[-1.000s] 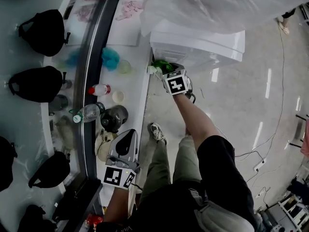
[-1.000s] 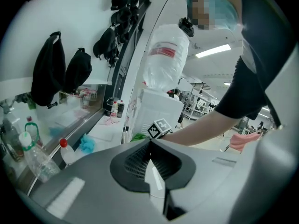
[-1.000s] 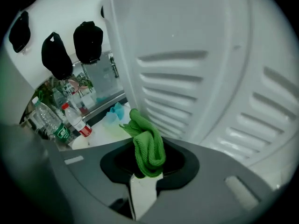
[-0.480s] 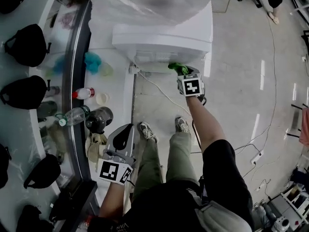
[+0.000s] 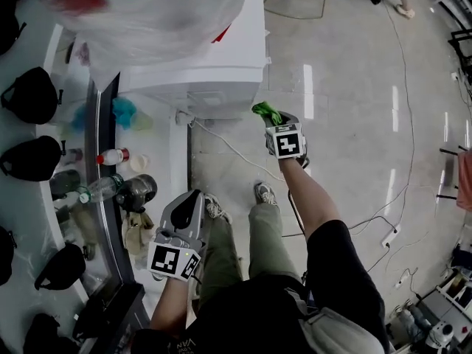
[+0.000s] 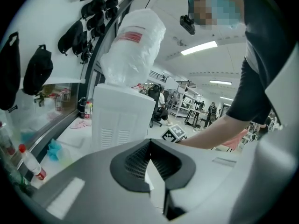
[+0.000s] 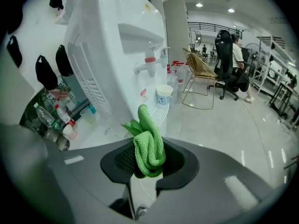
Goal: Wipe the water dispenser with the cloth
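The white water dispenser (image 5: 214, 72) stands at the top of the head view, with a plastic-wrapped bottle (image 5: 147, 13) on it. My right gripper (image 5: 274, 120) is shut on a bunched green cloth (image 5: 264, 112) just off the dispenser's right front corner, and touch cannot be told. In the right gripper view the cloth (image 7: 148, 143) sticks up between the jaws, in front of the dispenser (image 7: 117, 55) and its taps (image 7: 149, 65). My left gripper (image 5: 193, 198) hangs low by the counter, jaws together and holding nothing (image 6: 148, 142). It points at the dispenser's vented side (image 6: 122, 118).
A counter at the left carries bottles (image 5: 110, 157) and a blue cloth (image 5: 124, 111). Black bags (image 5: 33, 94) hang on the wall. A cable (image 5: 236, 150) runs across the floor by the person's shoes (image 5: 263, 194). A paper cup (image 7: 164, 95) stands under the taps. Chairs (image 7: 201, 71) stand behind.
My right gripper has carried the green cloth rightward along the dispenser's near face, from its left corner to past its right corner. The left gripper has stayed low and shut.
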